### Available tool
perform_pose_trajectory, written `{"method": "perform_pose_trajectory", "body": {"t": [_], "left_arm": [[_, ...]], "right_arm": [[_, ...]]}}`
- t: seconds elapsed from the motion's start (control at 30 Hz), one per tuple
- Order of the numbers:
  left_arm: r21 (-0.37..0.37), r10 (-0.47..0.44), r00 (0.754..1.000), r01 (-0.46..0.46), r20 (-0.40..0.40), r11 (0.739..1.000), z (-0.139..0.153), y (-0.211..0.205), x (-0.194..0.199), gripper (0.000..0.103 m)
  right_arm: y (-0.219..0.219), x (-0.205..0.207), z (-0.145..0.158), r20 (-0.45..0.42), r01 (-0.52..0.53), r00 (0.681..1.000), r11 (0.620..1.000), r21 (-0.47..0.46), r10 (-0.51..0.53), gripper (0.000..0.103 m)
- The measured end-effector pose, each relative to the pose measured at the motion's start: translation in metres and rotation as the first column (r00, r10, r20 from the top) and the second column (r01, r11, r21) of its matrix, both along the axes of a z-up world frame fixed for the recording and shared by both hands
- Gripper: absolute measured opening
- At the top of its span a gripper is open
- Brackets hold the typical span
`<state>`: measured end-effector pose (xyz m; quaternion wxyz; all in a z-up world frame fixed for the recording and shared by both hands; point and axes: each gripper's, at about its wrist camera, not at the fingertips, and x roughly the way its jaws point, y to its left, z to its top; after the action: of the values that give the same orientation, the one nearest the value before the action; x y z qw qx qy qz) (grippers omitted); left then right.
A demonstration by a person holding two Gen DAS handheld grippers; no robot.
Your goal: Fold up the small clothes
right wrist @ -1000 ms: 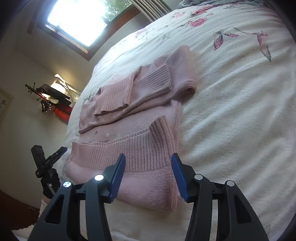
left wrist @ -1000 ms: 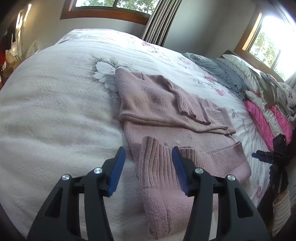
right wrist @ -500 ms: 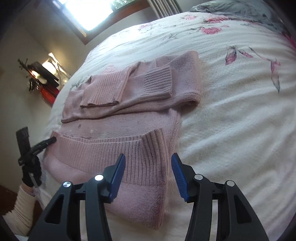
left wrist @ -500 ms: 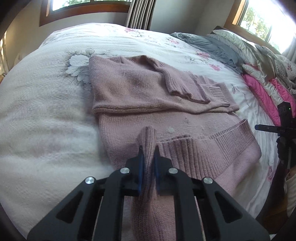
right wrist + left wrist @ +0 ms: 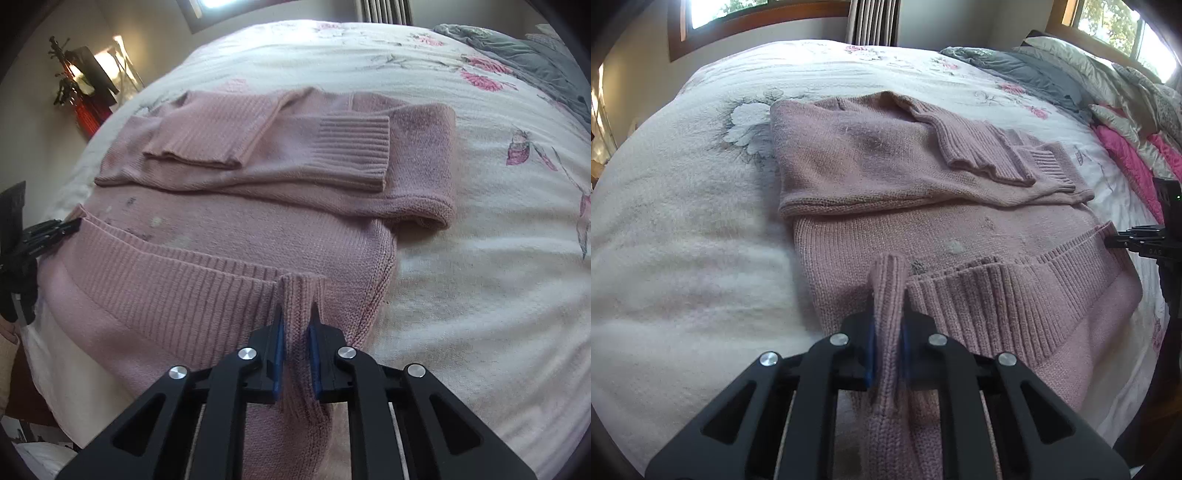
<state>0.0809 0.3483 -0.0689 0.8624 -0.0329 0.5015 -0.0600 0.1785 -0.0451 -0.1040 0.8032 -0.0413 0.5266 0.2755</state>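
A pink knitted sweater [image 5: 886, 166] lies on the bed with its sleeves folded across its upper part and its ribbed hem turned up toward me. My left gripper [image 5: 888, 325] is shut on the hem's left corner, which stands pinched between the blue pads. In the right wrist view the same sweater [image 5: 258, 147] spreads ahead, and my right gripper [image 5: 296, 325] is shut on the hem's right corner. Each gripper appears at the edge of the other's view: the right gripper [image 5: 1145, 240] and the left gripper [image 5: 44, 232].
The white floral bedspread [image 5: 683, 221] runs out to the left and far side. Grey and pink bedding [image 5: 1052, 77] is piled at the back right. A dark stand with red items [image 5: 81, 85] stands against the wall beyond the bed's left side.
Both grippers went from open to shut: the left closed on the hem's left corner first, then the right closed on the right corner. Both wrist views have tipped forward over the sweater.
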Motion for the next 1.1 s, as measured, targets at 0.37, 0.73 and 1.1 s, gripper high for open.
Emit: {"method": "perform_pose_trajectory", "body": {"t": [0.37,0.73,1.1], "left_arm": [[-0.106,0.027,0.970,-0.001,0.242,0.994,0.089,-0.005,-0.005,0.008],[-0.074,0.148,0.936,-0.131,0.320,0.989,0.120,0.012,0.118,0.007],[0.045,0.168,0.975,-0.176,0.145,0.983,0.030,0.019,0.212,0.008]], "right_arm": [[-0.042,0.002,0.092,0.121,0.037,0.990,0.968,0.248,-0.069,0.010],[-0.029,0.114,0.125,0.129,0.155,0.971,0.942,0.298,-0.201,0.010],[-0.004,0.207,0.039,-0.015,0.293,0.955,0.942,0.164,-0.295,0.010]]}}
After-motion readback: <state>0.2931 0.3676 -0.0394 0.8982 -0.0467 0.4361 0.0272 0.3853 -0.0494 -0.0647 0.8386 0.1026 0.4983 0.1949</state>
